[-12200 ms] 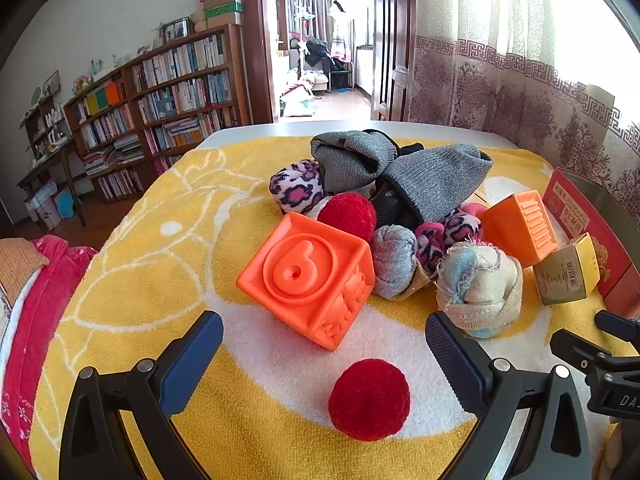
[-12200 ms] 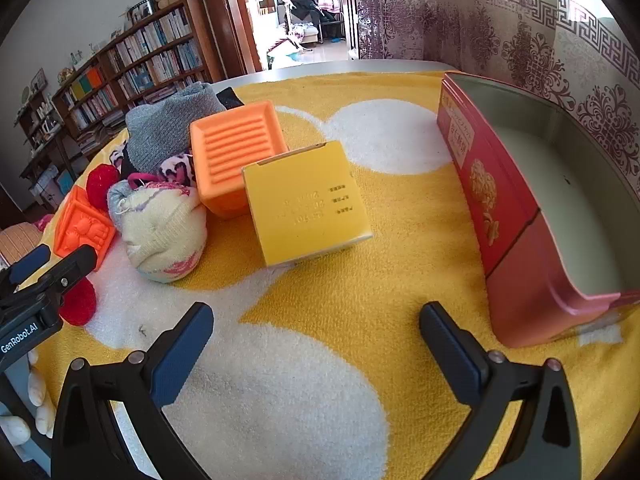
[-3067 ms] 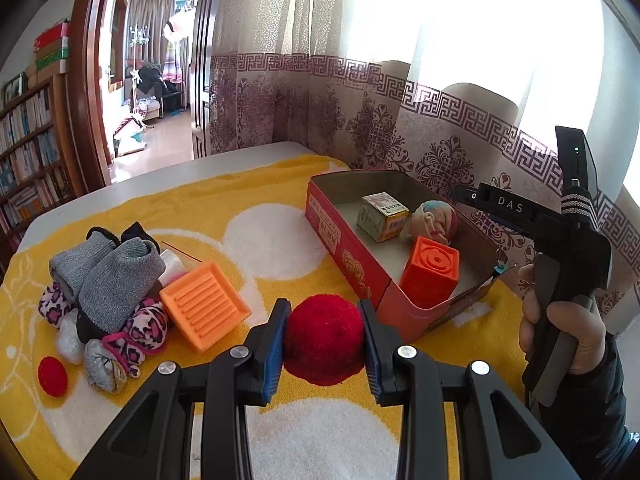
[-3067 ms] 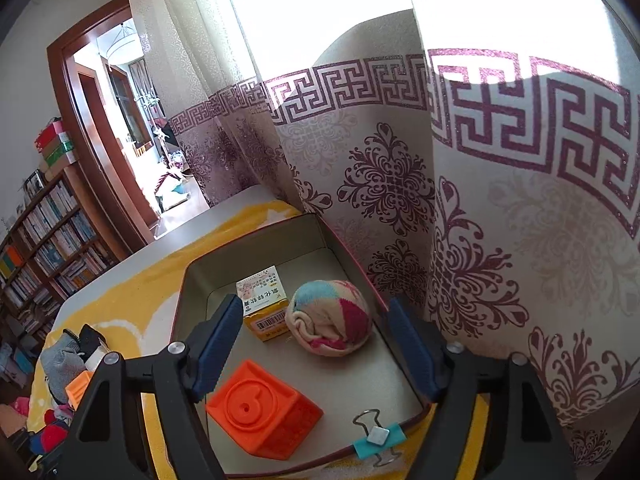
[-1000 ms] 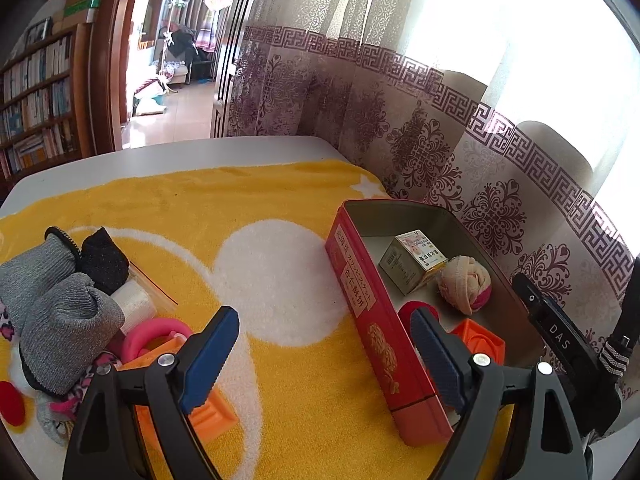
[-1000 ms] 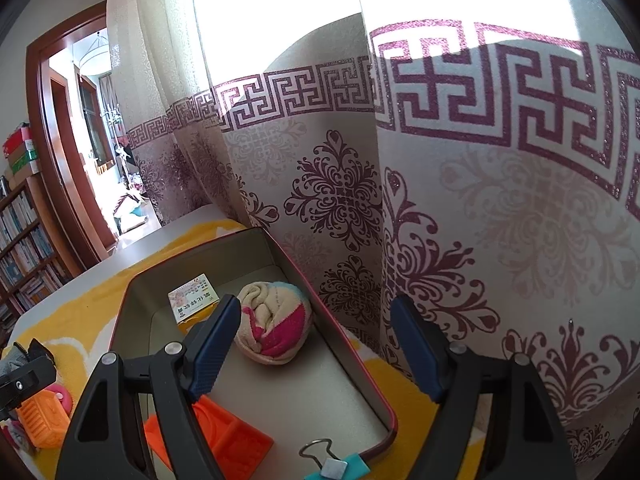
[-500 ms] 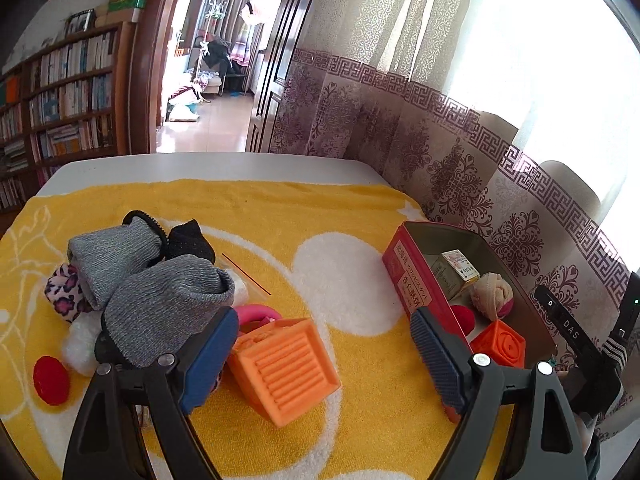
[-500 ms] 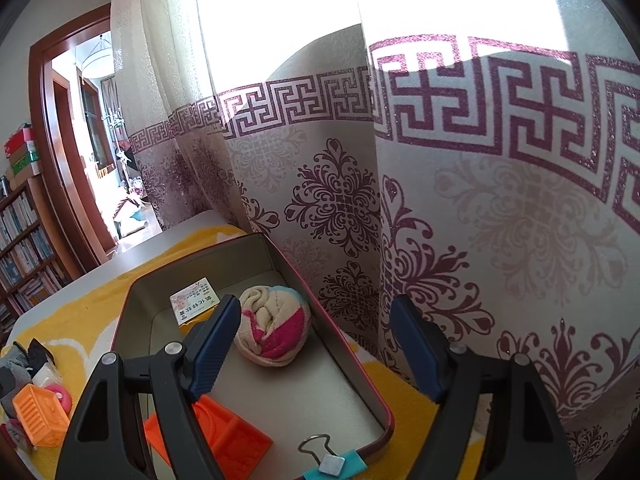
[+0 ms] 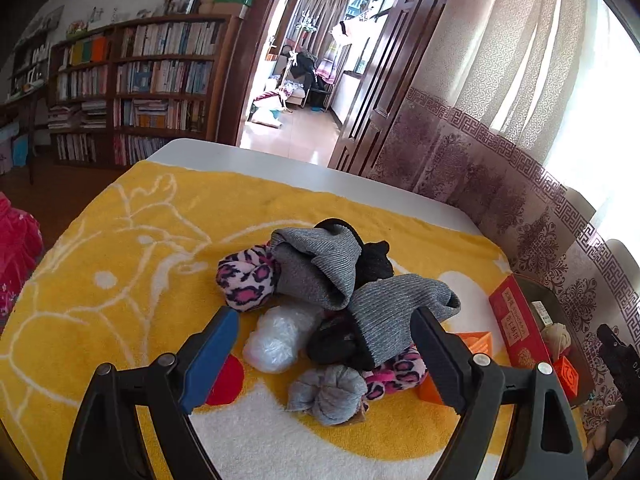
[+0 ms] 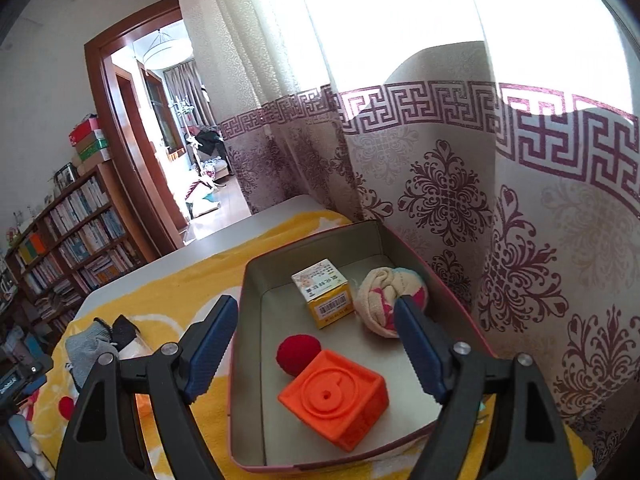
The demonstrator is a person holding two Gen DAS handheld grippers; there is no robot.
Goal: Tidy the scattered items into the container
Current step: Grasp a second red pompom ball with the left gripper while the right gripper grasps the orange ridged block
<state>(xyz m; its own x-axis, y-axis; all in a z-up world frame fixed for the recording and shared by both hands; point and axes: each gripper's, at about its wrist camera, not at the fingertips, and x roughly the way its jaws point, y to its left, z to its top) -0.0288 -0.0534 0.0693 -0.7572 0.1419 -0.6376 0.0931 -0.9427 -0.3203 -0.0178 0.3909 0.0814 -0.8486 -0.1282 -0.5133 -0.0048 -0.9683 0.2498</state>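
My left gripper [image 9: 322, 342] hangs over the sock pile [image 9: 320, 276], fingers spread and empty, while my right gripper [image 10: 316, 338], fingers opening and empty, hangs over the tin [image 10: 248, 364].

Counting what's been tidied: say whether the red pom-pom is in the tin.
In. The red pom-pom lies on the tin's floor, beside the orange cube.

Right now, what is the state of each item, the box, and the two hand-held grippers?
Left hand-held gripper: open, empty, over the sock pile.
Right hand-held gripper: jaws opening, nothing between them.
Red box: lidless, partly filled.
Orange cube: inside the box.
Red pom-pom: inside the box, beside the cube.
Yellow carton: inside the box.
Rolled sock: inside the box.
Grey socks: piled on the towel, outside.
Second orange cube: outside, partly hidden.
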